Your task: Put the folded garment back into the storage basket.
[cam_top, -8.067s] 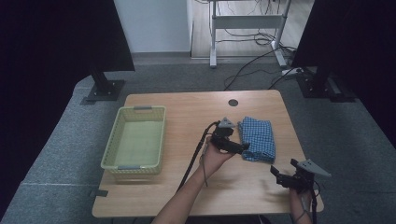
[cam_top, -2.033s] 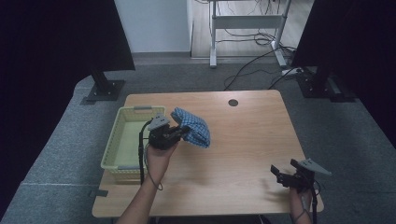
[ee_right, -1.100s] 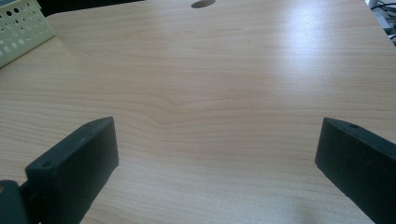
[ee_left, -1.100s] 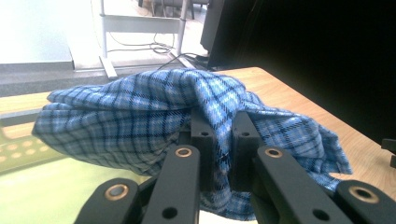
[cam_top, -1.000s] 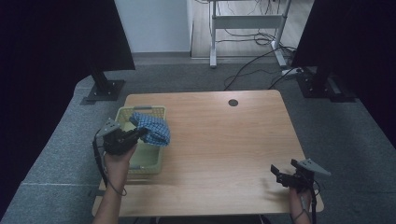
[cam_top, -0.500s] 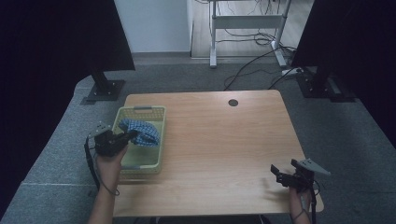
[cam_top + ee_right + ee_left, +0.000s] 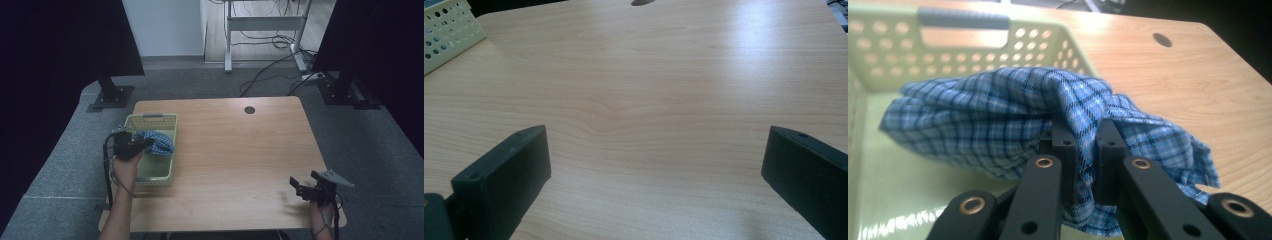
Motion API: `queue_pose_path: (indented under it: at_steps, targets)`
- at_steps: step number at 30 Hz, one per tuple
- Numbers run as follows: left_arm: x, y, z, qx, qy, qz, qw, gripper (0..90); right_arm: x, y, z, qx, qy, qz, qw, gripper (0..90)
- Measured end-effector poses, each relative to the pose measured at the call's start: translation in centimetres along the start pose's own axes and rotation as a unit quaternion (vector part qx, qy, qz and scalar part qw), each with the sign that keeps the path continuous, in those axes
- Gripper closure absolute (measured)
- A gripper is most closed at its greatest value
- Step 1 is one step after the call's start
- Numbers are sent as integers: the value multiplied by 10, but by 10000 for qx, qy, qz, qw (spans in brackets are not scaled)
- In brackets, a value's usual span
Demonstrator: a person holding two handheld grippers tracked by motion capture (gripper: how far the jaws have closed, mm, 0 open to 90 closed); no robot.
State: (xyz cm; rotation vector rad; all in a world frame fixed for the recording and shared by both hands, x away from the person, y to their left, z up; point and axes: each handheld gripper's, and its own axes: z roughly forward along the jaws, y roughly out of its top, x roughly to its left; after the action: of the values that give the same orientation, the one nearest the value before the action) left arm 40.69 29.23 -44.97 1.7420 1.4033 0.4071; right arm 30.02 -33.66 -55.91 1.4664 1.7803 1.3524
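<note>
Left tongs (image 7: 142,143) are over the pale green basket (image 7: 169,172) right now, jaws pinched tight on a blue checked cloth (image 7: 156,142), and the left gripper view puts us right behind that grip: the two black jaws stand pressed into a fold of the fabric (image 7: 998,120), with the bulk of the cloth bunched ahead of them and spilling off to either side. Beyond the cloth, past the jaw tips, there's the basket's far wall (image 7: 1013,42) with its rows of round holes and its grey handle (image 7: 963,19); the basket floor lies below the jaws. The cloth hangs above the basket's inside, held up by the tongs, and I can't tell whether its lower edge touches the floor. Over on the other side, the right tongs (image 7: 299,186) sit low by the near edge of the table (image 7: 240,150), well apart from the basket, jaws spread wide with bare wood between them (image 7: 654,140), and a corner of the basket (image 7: 446,27) shows far ahead and to their left.
</note>
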Motion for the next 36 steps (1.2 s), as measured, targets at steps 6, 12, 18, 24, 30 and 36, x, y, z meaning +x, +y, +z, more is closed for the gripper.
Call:
queue_pose_path:
  at_steps: [6,12,18,24,30,36]
  targets:
    - [-2,-7,0,475,330,181,9982,823,0,0,0,10,8,-7,10000,0]
    - [0,-20,-4,492,492,272,9972,794,0,0,0,6,2,-8,10000,0]
    - [0,-29,-7,685,643,405,9948,662,0,0,0,28,15,-4,10000,0]
    - [1,-36,-8,861,850,421,9918,547,0,0,1,40,13,-6,10000,0]
    - [1,-40,-14,755,1149,399,9897,350,0,0,0,36,18,8,10000,0]
    - [-1,-48,-20,637,1164,324,9906,248,0,0,1,47,18,-7,10000,0]
